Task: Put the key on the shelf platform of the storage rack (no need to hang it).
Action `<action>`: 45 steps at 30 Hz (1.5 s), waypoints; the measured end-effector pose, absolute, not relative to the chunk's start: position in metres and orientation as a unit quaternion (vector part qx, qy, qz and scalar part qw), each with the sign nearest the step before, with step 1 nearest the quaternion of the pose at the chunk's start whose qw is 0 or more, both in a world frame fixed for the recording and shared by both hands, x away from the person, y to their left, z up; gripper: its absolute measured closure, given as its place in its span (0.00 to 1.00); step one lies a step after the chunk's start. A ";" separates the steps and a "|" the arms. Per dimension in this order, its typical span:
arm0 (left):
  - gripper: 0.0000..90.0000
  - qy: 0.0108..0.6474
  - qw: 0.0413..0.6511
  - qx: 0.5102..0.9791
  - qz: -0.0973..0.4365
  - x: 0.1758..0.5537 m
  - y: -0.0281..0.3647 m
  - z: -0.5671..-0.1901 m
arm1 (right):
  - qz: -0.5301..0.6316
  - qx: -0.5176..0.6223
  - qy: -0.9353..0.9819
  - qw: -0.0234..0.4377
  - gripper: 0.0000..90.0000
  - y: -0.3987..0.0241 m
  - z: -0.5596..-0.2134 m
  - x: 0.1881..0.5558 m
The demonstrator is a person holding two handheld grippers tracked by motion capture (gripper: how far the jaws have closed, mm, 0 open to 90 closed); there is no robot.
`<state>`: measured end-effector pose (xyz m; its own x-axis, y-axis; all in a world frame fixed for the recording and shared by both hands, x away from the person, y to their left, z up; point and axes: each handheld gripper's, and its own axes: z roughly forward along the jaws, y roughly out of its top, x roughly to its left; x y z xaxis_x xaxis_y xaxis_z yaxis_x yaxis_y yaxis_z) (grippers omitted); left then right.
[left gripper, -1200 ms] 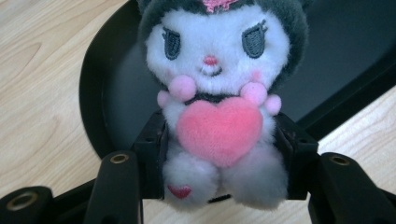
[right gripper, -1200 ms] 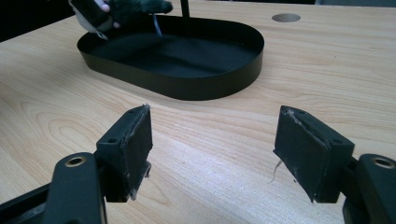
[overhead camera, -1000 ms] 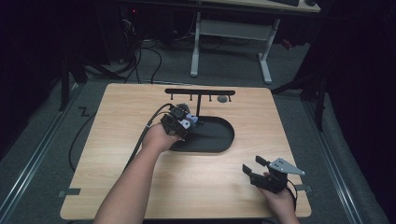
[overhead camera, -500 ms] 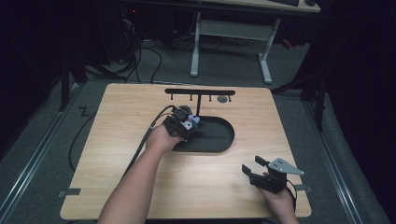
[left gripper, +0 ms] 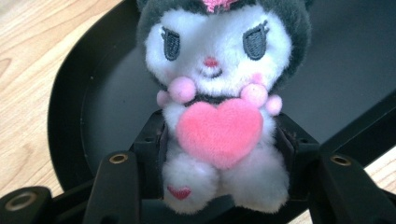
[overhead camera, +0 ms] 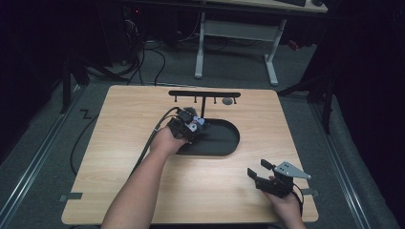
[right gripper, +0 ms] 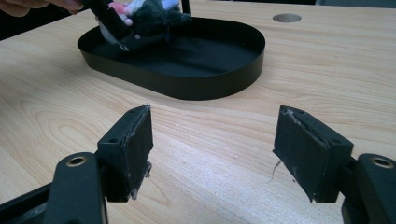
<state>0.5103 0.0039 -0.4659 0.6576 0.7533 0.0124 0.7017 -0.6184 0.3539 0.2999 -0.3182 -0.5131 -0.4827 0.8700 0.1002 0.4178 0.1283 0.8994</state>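
Little moved since, left gripper jaws clamped on plush toy over tray, right gripper jaws apart.

- Looking forward and down from above the near side, taking in the whole wooden table from well back.
- Riding the left gripper, pressing in close on the plush toy over the black tray.
- Riding the right gripper low over the tabletop, facing the same black tray from farther off.
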 end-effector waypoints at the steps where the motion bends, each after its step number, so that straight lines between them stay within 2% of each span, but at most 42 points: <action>1: 0.52 0.405 0.160 0.897 0.081 0.511 0.004 -0.467 | 0.482 0.451 0.714 0.235 0.31 -0.318 -0.513 0.300; 13: 0.50 0.403 0.136 0.902 0.075 0.510 0.006 -0.470 | 0.482 0.451 0.713 0.235 0.31 -0.319 -0.513 0.300; 17: 0.39 0.407 0.133 0.900 0.078 0.509 0.005 -0.472 | 0.483 0.451 0.713 0.235 0.31 -0.319 -0.513 0.300; 24: 0.31 0.412 0.150 0.895 0.080 0.503 0.008 -0.464 | 0.483 0.450 0.713 0.235 0.31 -0.319 -0.513 0.300; 45: 0.27 0.409 0.204 0.887 0.064 0.458 0.043 -0.456 | 0.479 0.443 0.719 0.239 0.31 -0.315 -0.512 0.300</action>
<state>0.4585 0.0429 -0.4563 0.6569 0.7521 -0.0521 0.6997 -0.5824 0.4138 0.3002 -0.3153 -0.5122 -0.4932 0.8661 0.0816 0.4087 0.1479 0.9006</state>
